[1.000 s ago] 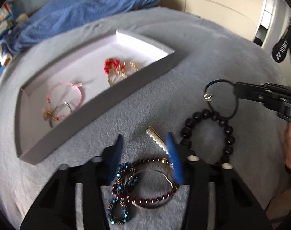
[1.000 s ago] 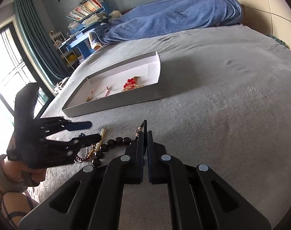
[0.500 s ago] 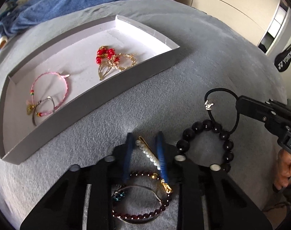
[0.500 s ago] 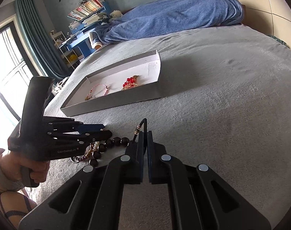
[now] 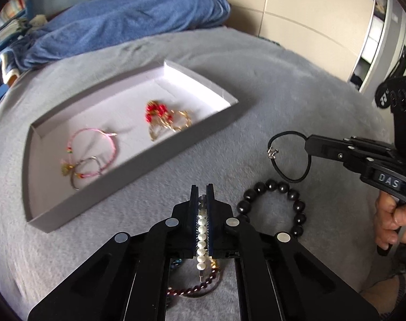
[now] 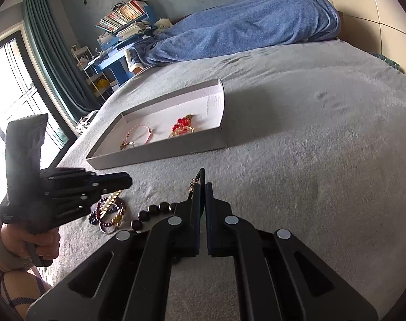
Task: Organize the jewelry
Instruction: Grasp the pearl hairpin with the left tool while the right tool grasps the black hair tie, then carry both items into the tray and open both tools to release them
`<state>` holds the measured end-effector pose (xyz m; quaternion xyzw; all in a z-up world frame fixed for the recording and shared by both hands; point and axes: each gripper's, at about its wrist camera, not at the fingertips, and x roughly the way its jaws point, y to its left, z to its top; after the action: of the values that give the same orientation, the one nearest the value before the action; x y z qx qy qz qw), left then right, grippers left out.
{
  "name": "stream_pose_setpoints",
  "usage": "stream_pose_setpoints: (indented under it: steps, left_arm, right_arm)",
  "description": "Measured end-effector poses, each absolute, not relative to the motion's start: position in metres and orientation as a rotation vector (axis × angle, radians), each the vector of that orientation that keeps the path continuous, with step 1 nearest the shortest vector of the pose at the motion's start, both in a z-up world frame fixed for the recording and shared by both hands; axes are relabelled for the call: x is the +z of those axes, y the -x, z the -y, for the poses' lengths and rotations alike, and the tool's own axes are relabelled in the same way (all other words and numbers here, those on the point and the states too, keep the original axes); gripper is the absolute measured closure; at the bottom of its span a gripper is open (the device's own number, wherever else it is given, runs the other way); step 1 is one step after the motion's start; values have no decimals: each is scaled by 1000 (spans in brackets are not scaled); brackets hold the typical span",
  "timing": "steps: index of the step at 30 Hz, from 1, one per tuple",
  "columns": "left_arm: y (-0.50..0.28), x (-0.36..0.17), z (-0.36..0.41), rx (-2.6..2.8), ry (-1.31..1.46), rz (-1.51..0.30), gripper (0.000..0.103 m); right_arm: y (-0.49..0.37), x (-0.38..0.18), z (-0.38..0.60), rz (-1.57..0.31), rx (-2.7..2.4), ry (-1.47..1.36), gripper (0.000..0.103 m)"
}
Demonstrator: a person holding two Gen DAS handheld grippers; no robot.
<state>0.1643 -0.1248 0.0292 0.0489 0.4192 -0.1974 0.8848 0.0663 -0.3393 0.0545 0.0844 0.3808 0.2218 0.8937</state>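
Black tool [image 5: 202, 195], blue pads, silver screws

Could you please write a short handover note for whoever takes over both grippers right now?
Left gripper: its jaws have just closed on the pearl hair clip, held between the pads above the bed.
Right gripper: shut on the black cord loop.
Done: the pink bracelet and red-and-gold piece lie in the grey tray.
Left: carry the clip and cord to the tray, then fetch the black bead bracelet and dark red bead bracelet, both on the grey blanket.
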Motion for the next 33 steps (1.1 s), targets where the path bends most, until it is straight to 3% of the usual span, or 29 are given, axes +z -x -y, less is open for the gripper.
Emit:
stream_pose_setpoints:
  steps: [17,33]
  left_arm:
    - [-158,37,93,-433,13,-853,97]
    - [-175,81,31,-384,140,-776,97]
  right_arm:
    - [-66,67,321,-778,483,-148,100]
    - [-95,95,294,-735,537,-119,100]
